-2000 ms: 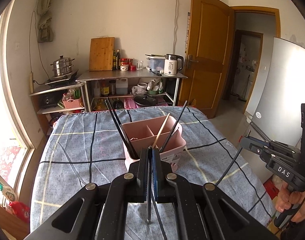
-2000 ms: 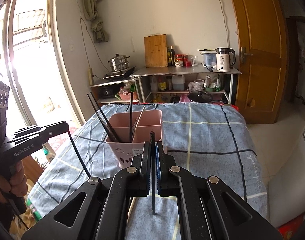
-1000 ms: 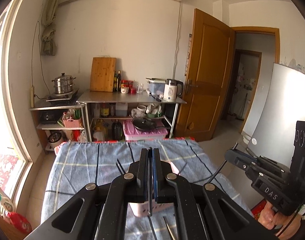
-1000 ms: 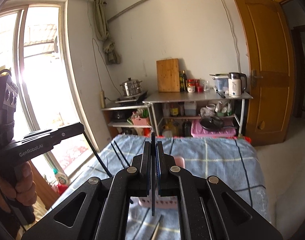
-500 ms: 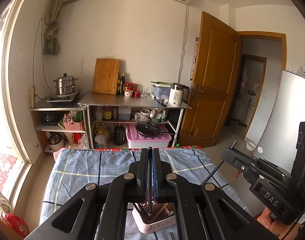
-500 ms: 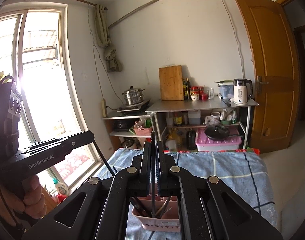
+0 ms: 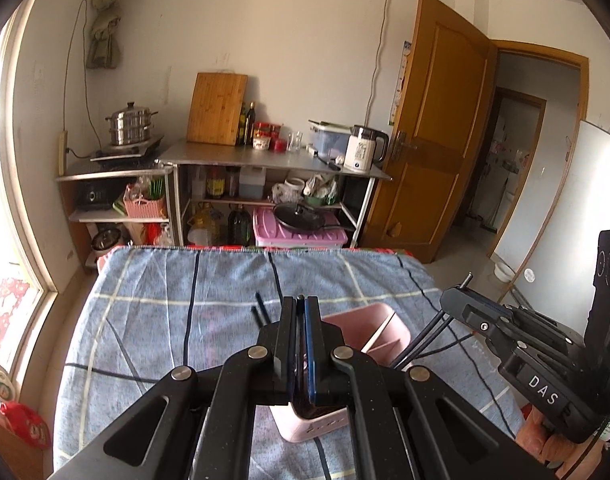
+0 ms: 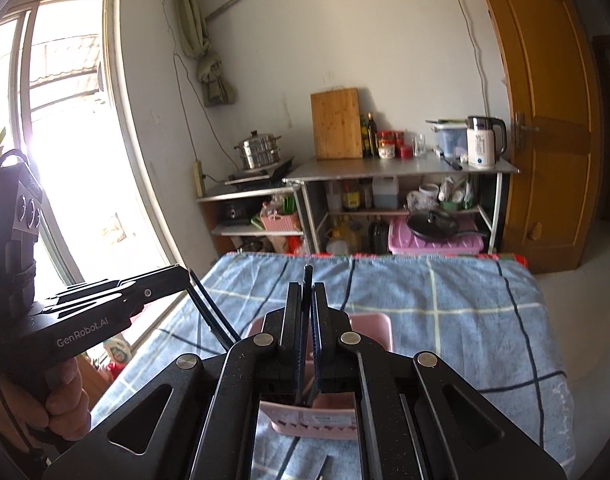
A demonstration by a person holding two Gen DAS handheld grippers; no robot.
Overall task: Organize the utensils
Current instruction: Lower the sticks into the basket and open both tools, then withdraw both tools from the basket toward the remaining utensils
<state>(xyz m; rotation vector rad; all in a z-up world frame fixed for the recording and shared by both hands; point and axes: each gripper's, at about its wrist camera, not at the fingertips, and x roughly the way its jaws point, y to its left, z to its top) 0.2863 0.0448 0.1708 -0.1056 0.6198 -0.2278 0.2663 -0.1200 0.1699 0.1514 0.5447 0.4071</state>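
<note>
Chopsticks [image 7: 301, 300] are what both hands carry. One thin dark stick is pinched between the pressed-together jaws of the left gripper [image 7: 301, 314]. A second chopstick [image 8: 307, 274] is pinched the same way by the right gripper [image 8: 306, 304]. Both hang just above the pink holder [image 7: 379, 320], a divided plastic caddy standing on the cloth-covered surface [image 7: 145, 320]. More dark sticks [image 7: 259, 306] lean out of the holder's left side.

These sticks look light, rigid and smooth. Weight should be no trouble, but a narrow rod held at one spot will probably swivel or slide in the pads. A hold near the middle, with a long stretch free below the jaws, seems best for steering the lower end into a compartment. The holder looks light too, so a stick pushed against its rim or divider could tip or shove it. A straight, gentle drop is the safer course.
</note>
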